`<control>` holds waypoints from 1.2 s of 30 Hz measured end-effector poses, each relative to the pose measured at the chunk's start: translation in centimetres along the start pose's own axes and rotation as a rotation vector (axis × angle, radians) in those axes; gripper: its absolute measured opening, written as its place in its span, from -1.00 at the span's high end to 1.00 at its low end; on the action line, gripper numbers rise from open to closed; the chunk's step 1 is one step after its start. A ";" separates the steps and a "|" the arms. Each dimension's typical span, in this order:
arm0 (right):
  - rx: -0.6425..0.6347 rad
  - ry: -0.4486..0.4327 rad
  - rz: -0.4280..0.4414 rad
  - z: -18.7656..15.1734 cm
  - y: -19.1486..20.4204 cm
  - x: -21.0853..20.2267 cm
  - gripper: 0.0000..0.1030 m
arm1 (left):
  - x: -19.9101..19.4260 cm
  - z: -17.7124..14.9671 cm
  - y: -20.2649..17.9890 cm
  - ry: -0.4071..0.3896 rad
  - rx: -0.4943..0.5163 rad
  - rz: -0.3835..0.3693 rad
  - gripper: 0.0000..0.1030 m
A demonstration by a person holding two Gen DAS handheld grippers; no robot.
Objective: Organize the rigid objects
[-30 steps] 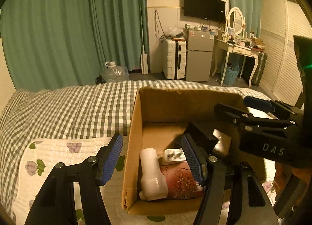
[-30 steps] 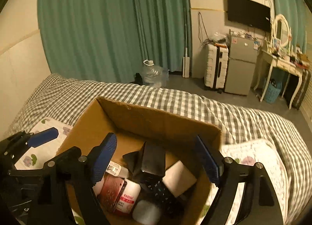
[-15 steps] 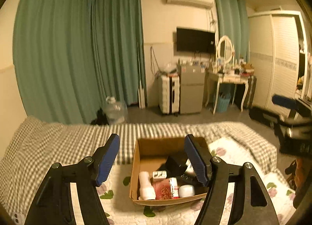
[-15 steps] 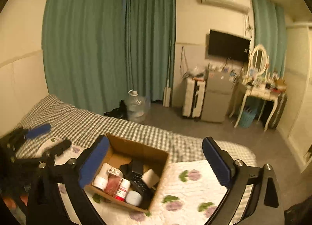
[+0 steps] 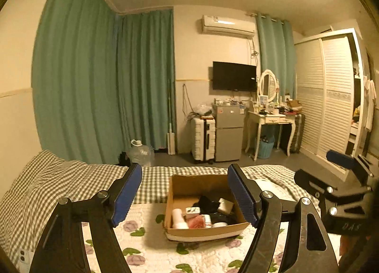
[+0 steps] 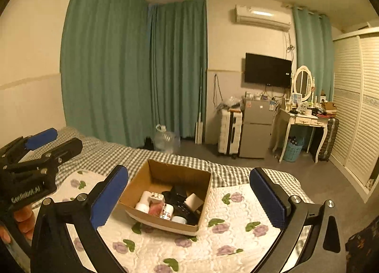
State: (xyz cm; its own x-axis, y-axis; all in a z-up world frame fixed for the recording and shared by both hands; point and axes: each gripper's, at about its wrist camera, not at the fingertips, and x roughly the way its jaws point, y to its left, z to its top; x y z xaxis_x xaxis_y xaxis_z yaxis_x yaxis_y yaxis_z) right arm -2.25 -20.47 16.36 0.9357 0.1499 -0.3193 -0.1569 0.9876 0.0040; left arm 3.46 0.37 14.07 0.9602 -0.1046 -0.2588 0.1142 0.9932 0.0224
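Observation:
An open cardboard box (image 5: 187, 184) sits on the flowered quilt of a bed; it also shows in the right wrist view (image 6: 165, 170). Inside lie a white bottle (image 5: 178, 218), a red packet (image 5: 196, 221), black items (image 5: 208, 203) and a small white box (image 5: 225, 204). My left gripper (image 5: 184, 196) is open and empty, held high and well back from the box. My right gripper (image 6: 189, 196) is open and empty, also raised well back from the box. Each gripper shows at the edge of the other's view.
The bed has a checked cover (image 5: 59, 178) and a flowered quilt (image 6: 236, 237). Beyond it stand green curtains (image 5: 106, 83), a water jug (image 5: 141, 152), a white suitcase (image 5: 203, 139), a small fridge (image 5: 229, 131), a dressing table (image 5: 272, 119) and a louvred wardrobe (image 5: 331, 95).
Both grippers have pulled up and back from just over the box to far above the bed. The box now looks small. Both stay open and empty.

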 end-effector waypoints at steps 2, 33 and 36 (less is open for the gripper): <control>0.002 -0.013 -0.002 -1.5 0.5 0.4 -1.00 | 0.3 -1.5 0.4 -0.006 -0.014 0.010 -0.51; 0.019 0.096 -0.058 -12.4 -0.5 8.3 -1.00 | 5.5 -12.5 0.3 0.144 0.008 0.083 -0.51; 0.021 0.098 -0.058 -12.5 -0.5 8.4 -1.00 | 5.6 -12.6 0.1 0.150 0.014 0.073 -0.51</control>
State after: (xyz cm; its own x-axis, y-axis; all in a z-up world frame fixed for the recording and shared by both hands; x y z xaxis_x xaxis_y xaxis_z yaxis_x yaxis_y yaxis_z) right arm 1.80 -20.32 1.86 0.9073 0.0886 -0.4110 -0.0961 0.9954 0.0023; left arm 5.62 0.56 0.42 0.9173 -0.0223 -0.3976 0.0501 0.9970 0.0594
